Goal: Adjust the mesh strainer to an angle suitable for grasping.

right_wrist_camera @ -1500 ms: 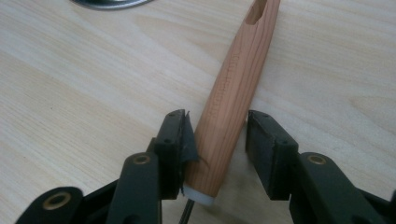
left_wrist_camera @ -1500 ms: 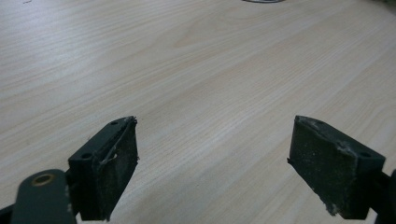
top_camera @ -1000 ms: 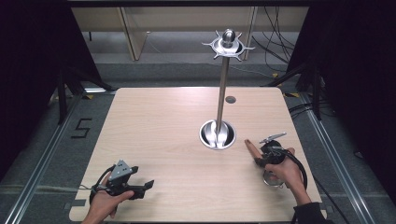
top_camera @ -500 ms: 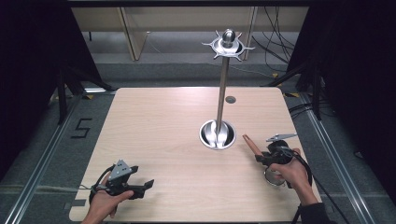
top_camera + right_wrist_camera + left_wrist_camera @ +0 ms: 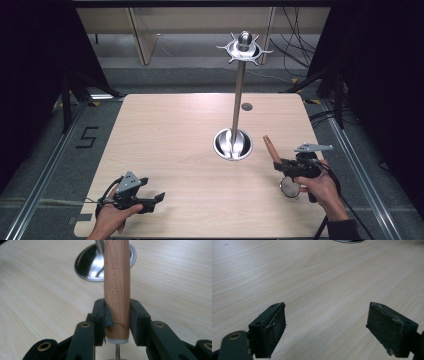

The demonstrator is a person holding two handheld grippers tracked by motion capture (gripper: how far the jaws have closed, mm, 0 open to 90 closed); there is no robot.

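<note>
Two grippers sit low in the high view: our left gripper (image 5: 152, 200) at lower left, fingers (image 5: 270, 333) spread above the pale wooden worktop (image 5: 175, 145); our right gripper (image 5: 278, 165) at lower right, fingers (image 5: 101, 315) pinching the reddish wooden handle of a kitchen tool (image 5: 116, 287). Beyond it, at centre, stands the tall steel rack with a round base (image 5: 233, 145).

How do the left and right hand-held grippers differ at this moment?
The left hand-held gripper stands open with nothing between its pads; the right hand-held gripper is clamped on a wooden tool handle. The left sits by the table's near edge; the right sits beside the metal stand's base. Both are black.
</note>
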